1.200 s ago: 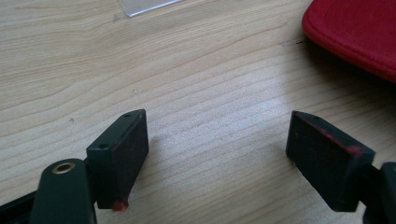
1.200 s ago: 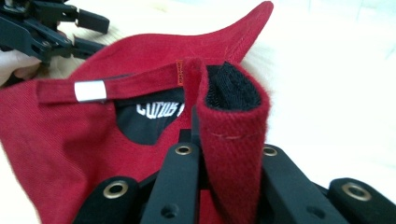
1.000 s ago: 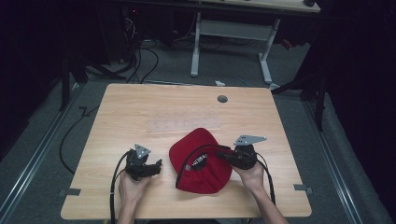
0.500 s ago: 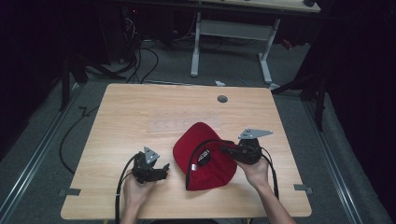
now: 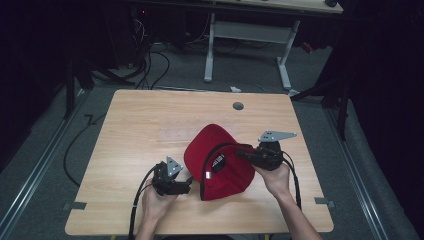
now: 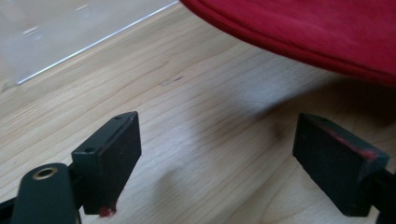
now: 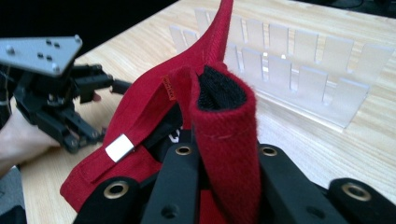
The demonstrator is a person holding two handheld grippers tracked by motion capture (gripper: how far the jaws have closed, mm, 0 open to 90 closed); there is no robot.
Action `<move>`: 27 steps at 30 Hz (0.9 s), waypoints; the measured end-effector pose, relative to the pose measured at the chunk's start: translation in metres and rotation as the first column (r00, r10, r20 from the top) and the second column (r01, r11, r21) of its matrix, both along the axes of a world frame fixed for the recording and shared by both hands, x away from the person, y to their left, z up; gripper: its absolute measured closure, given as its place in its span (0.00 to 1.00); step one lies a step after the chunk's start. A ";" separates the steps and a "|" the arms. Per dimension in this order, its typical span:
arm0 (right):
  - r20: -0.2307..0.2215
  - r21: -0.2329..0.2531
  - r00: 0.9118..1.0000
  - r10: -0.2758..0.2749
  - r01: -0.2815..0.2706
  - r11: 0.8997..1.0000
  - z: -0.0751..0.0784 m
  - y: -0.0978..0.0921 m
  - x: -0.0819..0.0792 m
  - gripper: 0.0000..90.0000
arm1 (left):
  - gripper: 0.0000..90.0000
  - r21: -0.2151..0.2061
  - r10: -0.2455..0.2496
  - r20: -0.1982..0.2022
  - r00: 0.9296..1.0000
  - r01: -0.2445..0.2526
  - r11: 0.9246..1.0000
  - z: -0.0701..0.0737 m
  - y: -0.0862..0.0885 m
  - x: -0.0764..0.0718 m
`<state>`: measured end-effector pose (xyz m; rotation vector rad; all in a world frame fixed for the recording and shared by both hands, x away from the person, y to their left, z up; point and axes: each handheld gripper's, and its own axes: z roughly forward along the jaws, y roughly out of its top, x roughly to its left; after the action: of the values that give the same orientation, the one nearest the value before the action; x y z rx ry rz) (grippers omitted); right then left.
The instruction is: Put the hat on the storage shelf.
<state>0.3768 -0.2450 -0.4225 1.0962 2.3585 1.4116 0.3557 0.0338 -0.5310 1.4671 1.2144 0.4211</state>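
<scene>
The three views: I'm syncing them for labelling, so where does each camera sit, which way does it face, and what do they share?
High view: above the person's side, facing forward and down on the table; both forearms enter from below.
Left gripper view: rides the left gripper, low over the wood, jaws apart.
Right gripper view: rides the right gripper, clamped on the red cap.
Shared: the cap.

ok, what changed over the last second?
The left gripper slid right toward the red cap's brim, jaws open. The right gripper lifted and tilted the cap slightly rightward, keeping its grip on the strap. The clear rack stayed put.
</scene>
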 end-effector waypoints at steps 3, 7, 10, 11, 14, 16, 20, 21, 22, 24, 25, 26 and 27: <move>-0.008 0.018 1.000 0.001 0.000 1.000 0.001 -0.001 0.001 0.95 | 0.17 -0.004 -0.016 0.006 1.000 0.016 1.000 0.001 -0.005 -0.001; -0.024 0.036 1.000 0.002 -0.001 0.999 -0.001 0.001 0.004 0.95 | 0.17 -0.025 -0.044 0.003 0.999 0.044 0.999 0.005 -0.011 -0.002; -0.036 0.035 0.999 0.002 -0.001 0.999 -0.003 0.003 0.006 0.95 | 0.17 -0.033 -0.049 0.028 0.998 0.050 0.998 0.010 -0.014 -0.003; -0.037 0.028 0.999 -0.004 0.005 1.000 -0.004 0.004 0.007 0.95 | 0.17 -0.028 -0.046 0.041 0.998 0.047 0.998 0.011 -0.014 -0.004; -0.032 0.005 0.999 -0.018 0.018 1.000 -0.004 0.004 0.007 0.95 | 0.16 -0.044 -0.046 0.074 0.996 0.049 0.998 0.015 -0.013 -0.007; -0.038 -0.023 0.999 -0.026 0.025 0.999 -0.006 0.005 0.007 0.95 | 0.16 -0.017 -0.041 0.095 0.995 0.043 0.999 0.018 -0.012 -0.009; -0.046 -0.067 0.998 -0.036 0.033 0.997 -0.009 0.009 0.008 0.94 | 0.15 0.039 -0.040 0.117 0.992 0.036 0.999 0.018 -0.013 -0.011; -0.052 -0.074 0.998 -0.036 0.033 0.997 -0.010 0.010 0.008 0.94 | 0.13 0.044 -0.046 0.118 0.992 0.041 0.998 0.018 -0.013 -0.012; -0.057 -0.077 0.998 -0.035 0.031 0.997 -0.012 0.010 0.008 0.94 | 0.12 0.044 -0.046 0.118 0.992 0.041 0.998 0.018 -0.013 -0.012; -0.070 -0.086 0.997 -0.035 0.029 0.996 -0.013 0.011 0.009 0.94 | 0.12 0.050 -0.060 0.135 0.989 0.054 0.997 0.018 -0.014 -0.014; -0.070 -0.092 0.997 -0.033 0.027 0.995 -0.014 0.011 0.010 0.94 | 0.13 0.054 -0.071 0.146 0.987 0.064 0.996 0.019 -0.014 -0.015; -0.070 -0.092 0.997 -0.033 0.027 0.995 -0.014 0.011 0.010 0.94 | 0.13 0.054 -0.071 0.146 0.987 0.064 0.996 0.019 -0.014 -0.015; -0.071 -0.095 0.997 -0.033 0.026 0.995 -0.014 0.011 0.010 0.94 | 0.13 0.058 -0.078 0.160 0.984 0.069 0.996 0.019 -0.015 -0.017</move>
<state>0.3866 -0.2341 -0.4366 1.1714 2.4205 1.2572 0.3389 0.0188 -0.5116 1.4870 1.0237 0.5150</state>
